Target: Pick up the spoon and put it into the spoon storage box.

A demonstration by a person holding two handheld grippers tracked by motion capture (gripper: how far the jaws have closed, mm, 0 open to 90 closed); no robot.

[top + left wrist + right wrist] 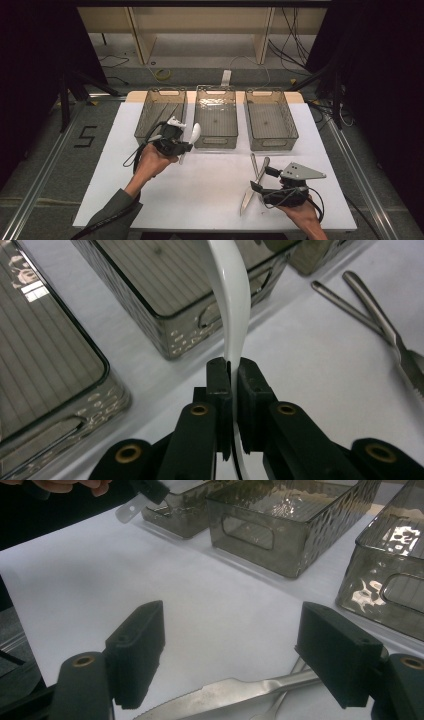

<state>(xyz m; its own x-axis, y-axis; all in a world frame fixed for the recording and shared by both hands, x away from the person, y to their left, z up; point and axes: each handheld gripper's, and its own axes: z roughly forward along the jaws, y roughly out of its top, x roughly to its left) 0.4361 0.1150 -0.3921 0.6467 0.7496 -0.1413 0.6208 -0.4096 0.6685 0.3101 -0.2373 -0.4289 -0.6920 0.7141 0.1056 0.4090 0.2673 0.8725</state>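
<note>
- Left gripper (231, 371): clamped tight on white spoon (232, 305) by the handle, bowl rising ahead of the jaws, lifted off the white table (210, 195).
- Just beyond the tips: middle basket (165, 285); left basket (45, 355) alongside.
- Right gripper (232, 650): spread wide, nothing gripped, low over steel knife (235, 690) on the table.
- Near that knife: second steel utensil (255, 165).

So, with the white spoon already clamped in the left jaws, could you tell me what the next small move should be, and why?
Probably carry the white spoon forward over the rim of the middle bin before opening. The left gripper is shut on its handle, and the bowl hangs just short of that bin's near wall, over the table. The right gripper waits open over the knife.
</note>
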